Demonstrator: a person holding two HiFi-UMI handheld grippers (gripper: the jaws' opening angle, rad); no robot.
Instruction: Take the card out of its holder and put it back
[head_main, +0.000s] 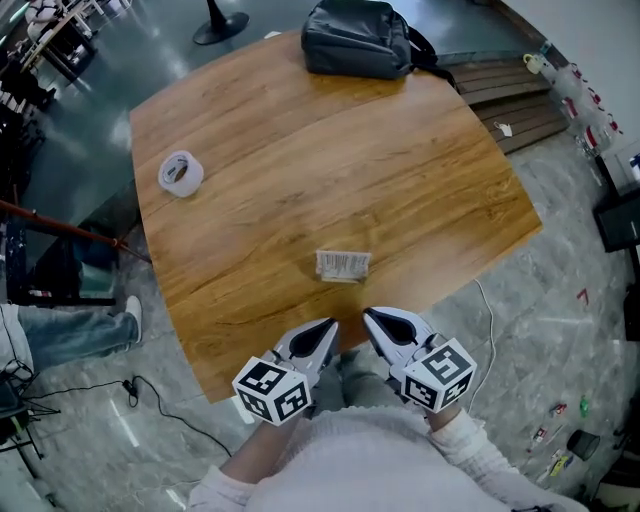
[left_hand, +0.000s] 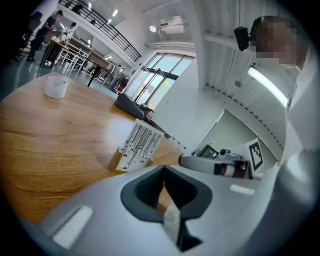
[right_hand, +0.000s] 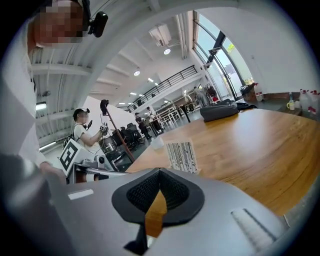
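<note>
the card (head_main: 343, 263) is seen standing in its holder (left_hand: 118, 161), a low wooden block, on the table (head_main: 300, 150). the left gripper (head_main: 328, 328) is held just short of the card, on its near left, above the table's near edge. the right gripper (head_main: 369, 316) is held just short of the card on its near right. the card is touched by neither. both pairs of jaws are pressed together with nothing between them, as is shown in each gripper view. black bars are printed on the card's face, which is turned toward the grippers. a tape roll (head_main: 181, 173) is seen well beyond the card to the far left, and a bag (head_main: 357, 38) well beyond the card at the table's far edge.
</note>
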